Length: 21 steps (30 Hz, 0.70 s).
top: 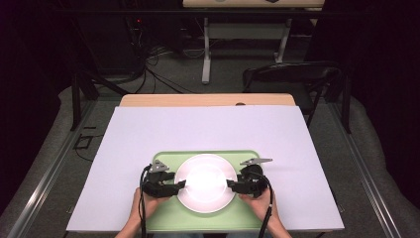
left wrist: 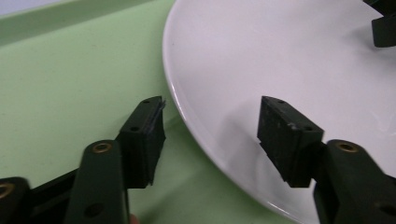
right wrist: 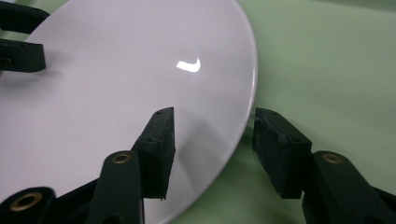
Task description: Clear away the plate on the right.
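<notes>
A white round plate (top: 205,182) lies on a light green tray (top: 166,218) near the table's front edge. My left gripper (top: 180,185) is open at the plate's left rim; in the left gripper view its jaws straddle the plate's rim (left wrist: 187,116), one over the tray (left wrist: 70,84), one over the plate. My right gripper (top: 230,184) is open at the plate's right rim; in the right gripper view its jaws straddle the plate's edge (right wrist: 250,93) the same way. Neither pair of jaws has closed on the plate. The plate (right wrist: 116,70) is empty and glossy.
The tray rests on a white sheet (top: 208,129) that covers a wooden table (top: 208,99). A dark chair (top: 292,74) stands behind the table at the right. Cables (top: 148,64) lie on the floor at the back left.
</notes>
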Each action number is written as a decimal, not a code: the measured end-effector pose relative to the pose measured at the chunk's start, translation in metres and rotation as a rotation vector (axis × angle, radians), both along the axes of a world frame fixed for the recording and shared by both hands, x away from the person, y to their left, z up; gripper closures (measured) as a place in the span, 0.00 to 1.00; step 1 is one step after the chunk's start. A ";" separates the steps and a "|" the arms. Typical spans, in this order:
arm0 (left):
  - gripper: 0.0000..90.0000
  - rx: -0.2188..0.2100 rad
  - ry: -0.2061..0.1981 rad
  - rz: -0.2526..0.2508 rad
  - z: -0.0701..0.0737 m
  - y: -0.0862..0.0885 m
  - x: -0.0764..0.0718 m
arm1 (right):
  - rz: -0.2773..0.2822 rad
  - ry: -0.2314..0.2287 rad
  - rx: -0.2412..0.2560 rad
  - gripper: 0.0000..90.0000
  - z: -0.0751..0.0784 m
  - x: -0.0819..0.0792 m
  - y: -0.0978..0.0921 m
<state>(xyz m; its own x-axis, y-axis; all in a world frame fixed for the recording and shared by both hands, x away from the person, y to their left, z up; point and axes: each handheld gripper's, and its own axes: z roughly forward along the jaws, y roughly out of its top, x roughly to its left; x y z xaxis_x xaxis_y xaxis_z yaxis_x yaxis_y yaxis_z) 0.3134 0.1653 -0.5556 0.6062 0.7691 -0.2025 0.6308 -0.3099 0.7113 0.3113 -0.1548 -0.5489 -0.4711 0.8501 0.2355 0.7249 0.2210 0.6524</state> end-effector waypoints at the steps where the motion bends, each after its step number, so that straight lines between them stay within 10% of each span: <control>1: 0.40 -0.008 -0.009 0.006 0.001 0.002 0.000 | 0.017 -0.019 -0.003 0.48 0.001 -0.001 -0.002; 21: 0.06 -0.137 -0.256 -0.106 0.038 0.043 -0.027 | 0.277 -0.363 0.055 0.06 0.032 -0.023 -0.032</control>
